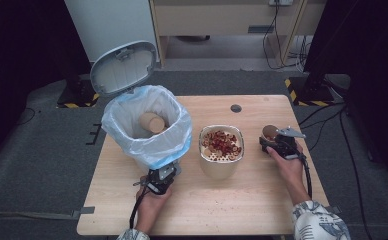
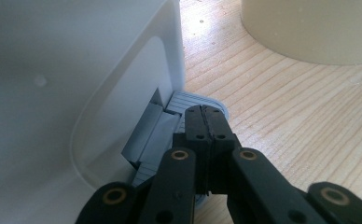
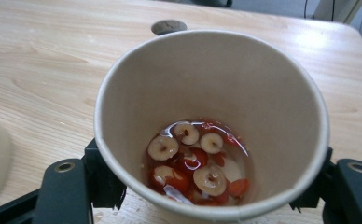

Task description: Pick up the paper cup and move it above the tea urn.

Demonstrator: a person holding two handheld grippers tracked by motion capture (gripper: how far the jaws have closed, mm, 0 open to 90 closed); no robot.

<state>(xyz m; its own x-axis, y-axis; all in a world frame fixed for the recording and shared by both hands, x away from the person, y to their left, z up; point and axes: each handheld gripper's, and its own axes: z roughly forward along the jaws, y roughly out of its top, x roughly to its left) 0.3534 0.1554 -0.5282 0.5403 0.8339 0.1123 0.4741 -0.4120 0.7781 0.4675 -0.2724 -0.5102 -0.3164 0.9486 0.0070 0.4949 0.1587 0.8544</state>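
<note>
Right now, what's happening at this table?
A person works two hand-held grippers. The right gripper is clamped around a tan paper cup holding red and white fruit slices in liquid. The left gripper, shut, presses the grey pedal of the white lined bin, whose lid stands open.

High view: above, facing forward-down over whole table (image 1: pixel 262 200). Gripper views: close, low along tongs; all share tabletop.

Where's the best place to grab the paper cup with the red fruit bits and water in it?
Around the paper cup wall, jaws on opposite sides, coming in level from the side, as the right gripper does. It stands upright holding liquid, so it must stay untilted; squeeze gently, since thin walls may buckle.
</note>
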